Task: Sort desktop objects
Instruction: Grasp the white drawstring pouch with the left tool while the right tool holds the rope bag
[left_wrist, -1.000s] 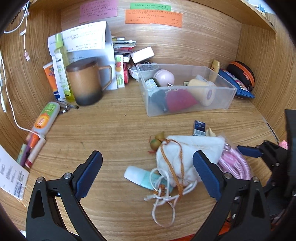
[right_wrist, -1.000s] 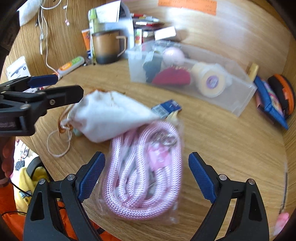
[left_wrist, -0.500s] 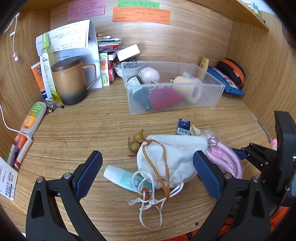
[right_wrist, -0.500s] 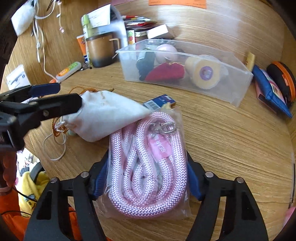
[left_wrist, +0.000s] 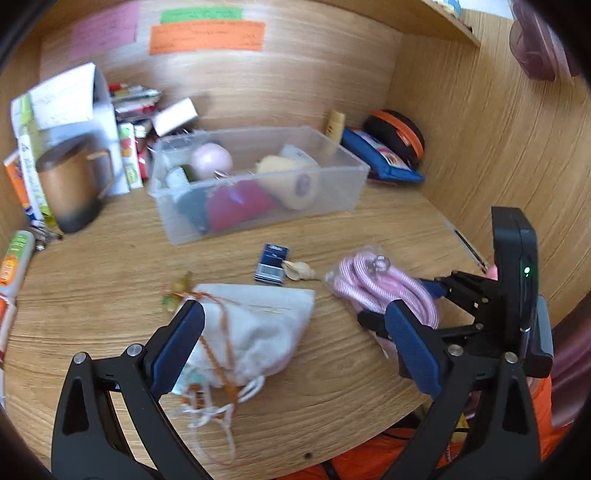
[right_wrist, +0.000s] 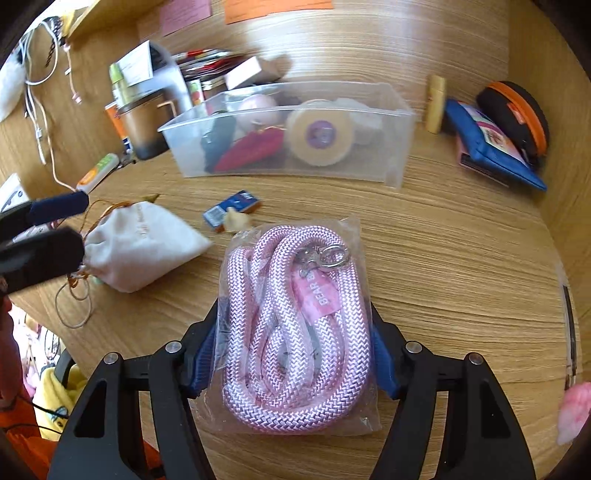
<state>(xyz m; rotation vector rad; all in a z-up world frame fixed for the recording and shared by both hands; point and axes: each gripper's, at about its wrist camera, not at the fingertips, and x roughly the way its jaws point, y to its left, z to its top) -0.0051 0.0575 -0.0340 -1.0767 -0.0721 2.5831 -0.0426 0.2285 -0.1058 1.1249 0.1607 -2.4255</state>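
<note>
Pinching the bagged pink rope from both sides, the right gripper is holding it over the wooden desk; its pink tag is showing "BEAR". The left gripper is spread wide around the white drawstring pouch, whose printing is too blurred to read.

A coiled pink-and-white braided rope with a metal clasp, sealed in a clear plastic bag, sits pinched at its sides just beside a white drawstring cloth pouch on the wooden desk.
</note>
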